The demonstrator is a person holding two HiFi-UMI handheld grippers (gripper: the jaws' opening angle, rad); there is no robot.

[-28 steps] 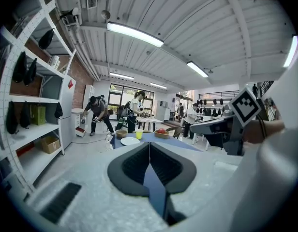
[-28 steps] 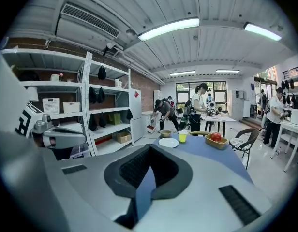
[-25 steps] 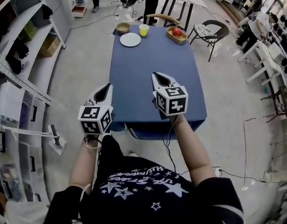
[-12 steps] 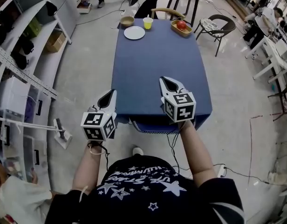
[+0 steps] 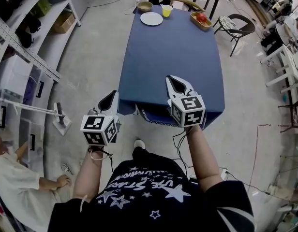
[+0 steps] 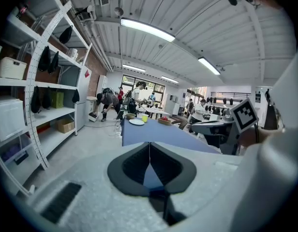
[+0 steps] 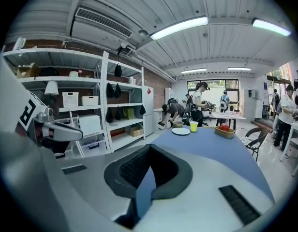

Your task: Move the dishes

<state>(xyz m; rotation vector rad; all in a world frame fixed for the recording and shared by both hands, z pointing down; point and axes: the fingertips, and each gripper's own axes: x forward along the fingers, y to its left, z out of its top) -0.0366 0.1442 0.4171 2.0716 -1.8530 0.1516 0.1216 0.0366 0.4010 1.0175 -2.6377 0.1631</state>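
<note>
Dishes (image 5: 151,18) look tiny, far off; left claw (image 5: 112,95) and right claw (image 5: 172,81) pinched together.

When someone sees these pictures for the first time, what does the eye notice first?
The long blue table fills the middle of the head view, with a white plate, a yellow cup, a bowl and a basket at its far end. At its near end hang the left gripper and the right gripper, both shut and empty.

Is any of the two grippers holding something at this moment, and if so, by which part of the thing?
Nothing is held. The left gripper and the right gripper have their jaws together, empty. The plate lies untouched at the table's far end.
</note>
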